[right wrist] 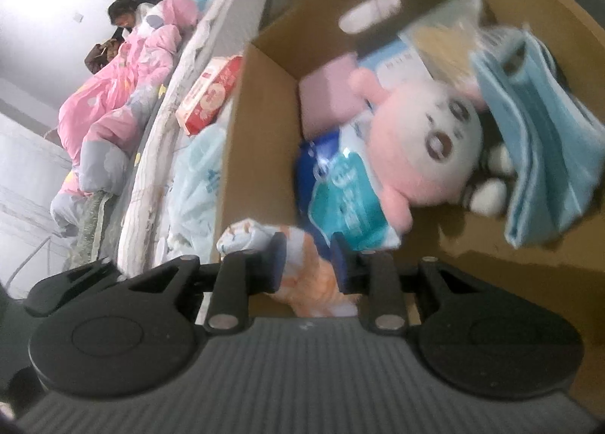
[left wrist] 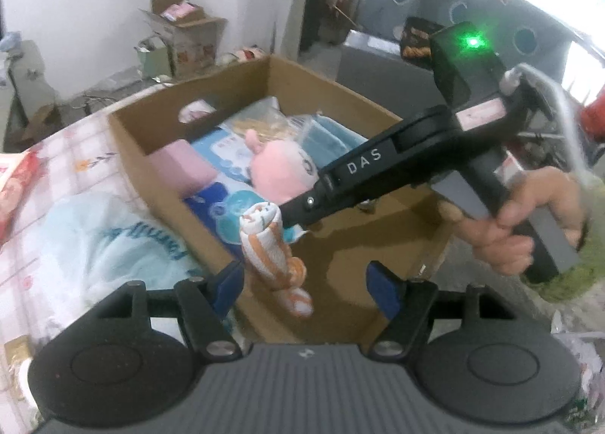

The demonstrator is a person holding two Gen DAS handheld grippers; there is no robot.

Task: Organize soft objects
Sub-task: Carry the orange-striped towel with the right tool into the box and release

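Observation:
A cardboard box (left wrist: 159, 146) sits on the bed and holds a pink plush doll (left wrist: 280, 165), a pink block (left wrist: 181, 169), blue-and-white packs (left wrist: 230, 207) and a light blue folded cloth (left wrist: 329, 135). My right gripper (right wrist: 308, 262) is shut on a rolled orange-and-white cloth (right wrist: 306, 267) and holds it over the box's near part; that cloth (left wrist: 272, 245) hangs from the right gripper's tip (left wrist: 283, 214) in the left wrist view. My left gripper (left wrist: 306, 282) is open and empty, just before the box's near edge. The doll (right wrist: 423, 146) and the box (right wrist: 261, 139) also show in the right wrist view.
A light blue printed bag (left wrist: 113, 245) lies on the checked bed sheet left of the box. A red-and-white pack (right wrist: 211, 93) lies further along the bed, with a pink quilt (right wrist: 124, 86) beyond. An open carton (left wrist: 189, 36) stands by the far wall.

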